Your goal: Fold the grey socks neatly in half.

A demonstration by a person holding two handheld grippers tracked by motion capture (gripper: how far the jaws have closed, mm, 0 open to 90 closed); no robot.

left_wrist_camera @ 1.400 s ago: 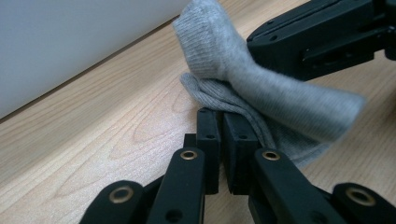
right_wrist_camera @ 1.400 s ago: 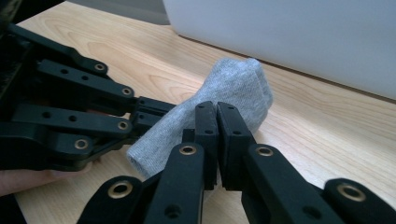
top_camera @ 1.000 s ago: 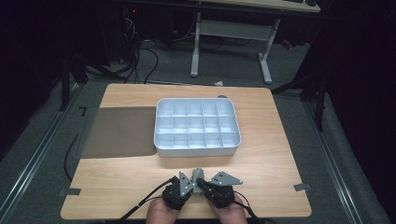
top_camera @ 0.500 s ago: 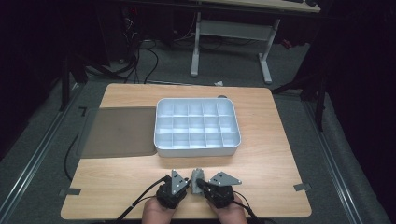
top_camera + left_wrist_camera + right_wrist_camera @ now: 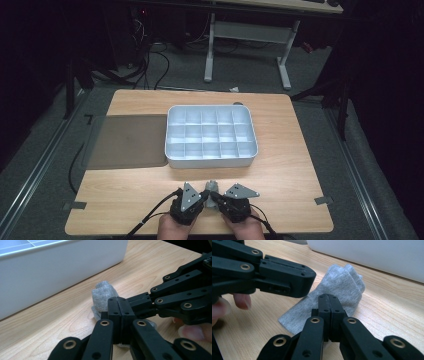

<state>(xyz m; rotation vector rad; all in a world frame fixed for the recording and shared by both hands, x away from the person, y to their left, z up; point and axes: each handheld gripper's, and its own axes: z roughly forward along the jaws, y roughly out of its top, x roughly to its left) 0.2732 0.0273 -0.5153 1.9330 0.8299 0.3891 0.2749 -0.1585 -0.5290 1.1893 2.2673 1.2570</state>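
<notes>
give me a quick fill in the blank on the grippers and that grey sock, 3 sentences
1. The sock on the table is ____ in colour.
2. The jaws of both the left gripper and the right gripper are ____.
3. The white divided tray has ____ in its compartments.

Missing words: grey; shut; nothing
</notes>
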